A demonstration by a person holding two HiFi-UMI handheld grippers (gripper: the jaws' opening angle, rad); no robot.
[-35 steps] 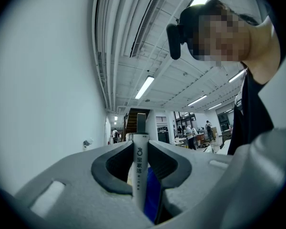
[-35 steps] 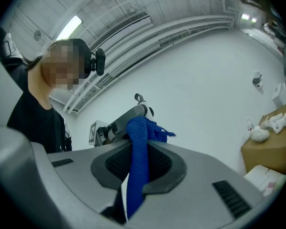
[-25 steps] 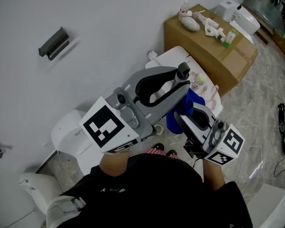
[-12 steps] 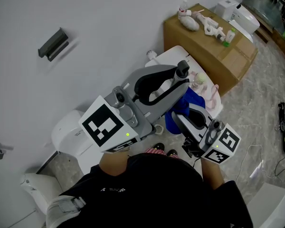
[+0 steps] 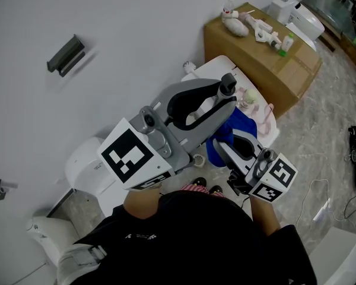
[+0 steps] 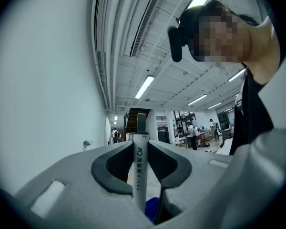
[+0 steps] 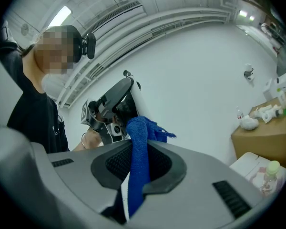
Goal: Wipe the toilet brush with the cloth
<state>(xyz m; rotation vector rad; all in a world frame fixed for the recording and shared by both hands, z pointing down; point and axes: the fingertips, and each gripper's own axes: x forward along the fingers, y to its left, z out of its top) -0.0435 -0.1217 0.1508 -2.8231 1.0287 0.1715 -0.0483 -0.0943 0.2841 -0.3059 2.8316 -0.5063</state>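
The left gripper is clenched on the toilet brush. In the left gripper view its two dark pads press on either side of the brush's white handle, which carries dark printed characters and stands upright between them. A short gray end piece sticks out past the jaws, and the brush head is in none of the views.

The right gripper is clamped on the blue cloth. The cloth runs as a bunched strip up through the jaws, and its loose end flops over beyond them toward the left gripper. In the left gripper view a patch of the same blue shows low down, just beside the near end of the handle. Whether cloth and handle touch cannot be told.

In the head view the left gripper is the larger and higher one, reaching from near left toward far right. The right gripper sits lower and to its right, and the cloth is bunched between their tips. Both are held up in front of the person's black shirt.

Beyond them stands a white toilet against the wall, with a small bottle with a pale green cap on it. Farther right is a cardboard box with white items on top. A gray bracket is fixed to the wall at far left.
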